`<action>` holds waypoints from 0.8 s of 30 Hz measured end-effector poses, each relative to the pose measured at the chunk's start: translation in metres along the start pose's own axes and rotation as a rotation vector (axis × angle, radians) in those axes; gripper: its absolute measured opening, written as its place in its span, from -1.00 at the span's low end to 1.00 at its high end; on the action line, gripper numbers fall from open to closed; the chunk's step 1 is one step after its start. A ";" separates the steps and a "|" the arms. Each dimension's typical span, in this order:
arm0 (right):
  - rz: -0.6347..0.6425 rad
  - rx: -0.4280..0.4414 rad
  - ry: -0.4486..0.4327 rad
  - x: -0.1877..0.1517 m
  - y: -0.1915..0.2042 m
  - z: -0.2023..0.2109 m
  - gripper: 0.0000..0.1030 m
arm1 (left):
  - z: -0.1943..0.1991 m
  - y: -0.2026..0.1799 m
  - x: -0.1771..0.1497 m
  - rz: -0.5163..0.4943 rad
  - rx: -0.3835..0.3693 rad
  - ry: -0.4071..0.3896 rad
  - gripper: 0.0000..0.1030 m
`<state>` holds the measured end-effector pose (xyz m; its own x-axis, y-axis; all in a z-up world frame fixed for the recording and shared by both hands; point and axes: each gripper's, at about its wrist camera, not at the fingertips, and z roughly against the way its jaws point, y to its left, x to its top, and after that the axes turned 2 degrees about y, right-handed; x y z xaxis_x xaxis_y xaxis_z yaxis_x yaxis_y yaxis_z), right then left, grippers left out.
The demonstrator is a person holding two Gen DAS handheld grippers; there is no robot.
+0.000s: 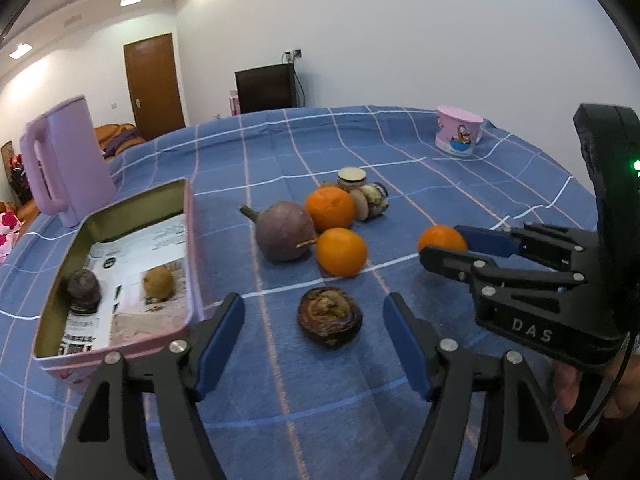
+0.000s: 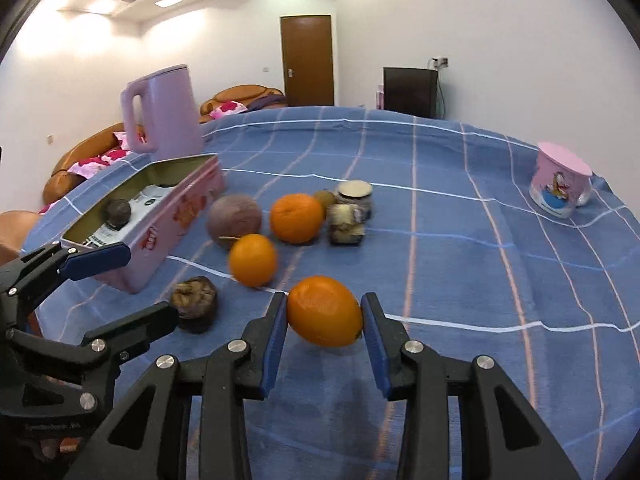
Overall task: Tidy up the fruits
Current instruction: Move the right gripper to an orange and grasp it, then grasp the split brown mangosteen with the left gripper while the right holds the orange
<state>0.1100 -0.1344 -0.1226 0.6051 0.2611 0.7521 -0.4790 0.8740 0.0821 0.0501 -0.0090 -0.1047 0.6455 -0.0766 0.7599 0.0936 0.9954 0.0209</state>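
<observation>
Orange point(image 2: 324, 312) sits gripped between the right tongs point(image 2: 325, 332) — left tongs point(image 1: 314, 322) gaping.

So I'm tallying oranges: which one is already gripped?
The orange between the right gripper fingers; the other two lie loose on the cloth.

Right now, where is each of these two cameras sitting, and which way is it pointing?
Left wrist view: sits on the left hand-held gripper, looking along its open fingers at a dark wrinkled fruit; the pink tin lies at its left, the right hand-held gripper enters at right.
Right wrist view: sits on the right hand-held gripper, its fingers closed on an orange; the left hand-held gripper shows at left.
Both share the tin, the fruit, the purple jug and the pink cup.
</observation>
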 end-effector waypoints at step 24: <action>0.023 0.038 -0.061 -0.004 0.003 0.011 -0.24 | -0.026 0.001 -0.002 0.062 -0.047 0.061 -0.19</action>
<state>0.0990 -0.1376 -0.1187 0.5540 0.2543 0.7927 -0.5167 0.8517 0.0878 0.0687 -0.0098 -0.1237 0.6957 -0.0200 0.7180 0.0869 0.9946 -0.0564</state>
